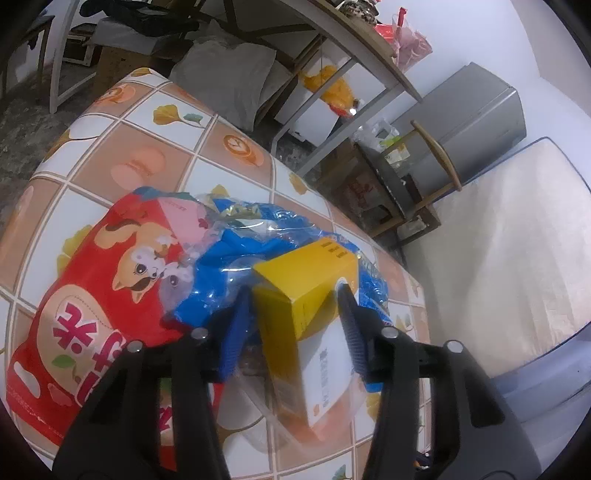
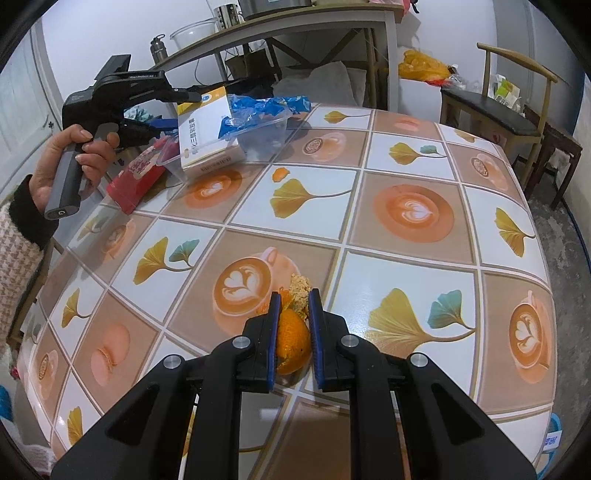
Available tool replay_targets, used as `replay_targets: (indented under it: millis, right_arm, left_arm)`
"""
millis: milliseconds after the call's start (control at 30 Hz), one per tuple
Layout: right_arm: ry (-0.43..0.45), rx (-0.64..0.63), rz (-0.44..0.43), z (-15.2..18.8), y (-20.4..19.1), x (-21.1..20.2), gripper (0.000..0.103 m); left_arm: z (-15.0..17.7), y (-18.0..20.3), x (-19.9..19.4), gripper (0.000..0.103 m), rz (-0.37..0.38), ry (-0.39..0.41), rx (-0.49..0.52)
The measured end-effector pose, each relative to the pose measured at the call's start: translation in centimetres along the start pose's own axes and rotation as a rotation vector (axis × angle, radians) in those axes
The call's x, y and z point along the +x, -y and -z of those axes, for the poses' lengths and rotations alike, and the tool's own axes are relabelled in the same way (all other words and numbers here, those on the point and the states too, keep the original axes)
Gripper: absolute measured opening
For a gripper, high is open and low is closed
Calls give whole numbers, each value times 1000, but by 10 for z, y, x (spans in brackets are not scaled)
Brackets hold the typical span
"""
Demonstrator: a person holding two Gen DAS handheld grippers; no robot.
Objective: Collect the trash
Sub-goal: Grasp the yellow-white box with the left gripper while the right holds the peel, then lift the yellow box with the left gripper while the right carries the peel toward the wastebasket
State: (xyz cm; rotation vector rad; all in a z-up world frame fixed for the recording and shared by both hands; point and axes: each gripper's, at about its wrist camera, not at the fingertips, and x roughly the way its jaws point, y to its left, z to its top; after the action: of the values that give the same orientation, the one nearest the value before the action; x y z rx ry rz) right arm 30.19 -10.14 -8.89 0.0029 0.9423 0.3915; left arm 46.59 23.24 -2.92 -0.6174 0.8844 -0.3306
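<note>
Left gripper (image 1: 295, 295) has its two fingers spread wide and clamped on either side of a yellow and white box (image 1: 310, 317), which is tilted and sits over the mouth of a clear plastic tub (image 2: 258, 129). You can see the same grab in the upper left of the right wrist view, where the person's hand (image 2: 74, 158) holds the handle and the box leans against the tub. Blue plastic wrapper (image 1: 236, 258) is stuffed in the tub right behind the box, and a red snack bag (image 1: 92, 295) with a cartoon cat lies just beside it, filling the lower left of the left wrist view.

Right gripper (image 2: 293, 299) is down at the bottom centre of its frame, fingers closed in to a narrow gap with an orange peel (image 2: 291, 339) pinched between the pads. A crumbly beige bit (image 2: 301, 291) pokes out at the fingertips, touching the peel. Can't tell if the peel is lifted or resting on the tablecloth (image 2: 406, 166).

One more small orange scrap (image 2: 279, 173) lies alone on a white square above the middle, well apart from both grippers.

Around the table: wooden chair (image 2: 491, 110) at upper right, a shelf unit (image 2: 295, 26) behind with a clear bowl and metal cup on it, a grey cabinet (image 1: 472, 122) and a mattress (image 1: 517, 240) on the right of the left wrist view.
</note>
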Motion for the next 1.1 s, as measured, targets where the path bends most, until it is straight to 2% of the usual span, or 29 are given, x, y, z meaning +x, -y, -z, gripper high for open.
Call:
replay_targets:
  millis: [67,433,600,767,1100]
  right_arm:
    - [0,-1,0,0,0,0,15]
    - [0,3,-3,0,0,0,15]
    - [1,2,0,0,0,0,15]
    - [2,16,-12,-1,3,0,14]
    - [18,35,-18,-2,5,-5,12]
  left_arm:
    - [2,1,-2,39,7,9,9]
    - [11,22,-15,35,12,71,135]
    - [17,36,-33,33,27,125,187]
    - [21,43,-54,32,61,171,195]
    - [33,68,-105,32,51,272,278]
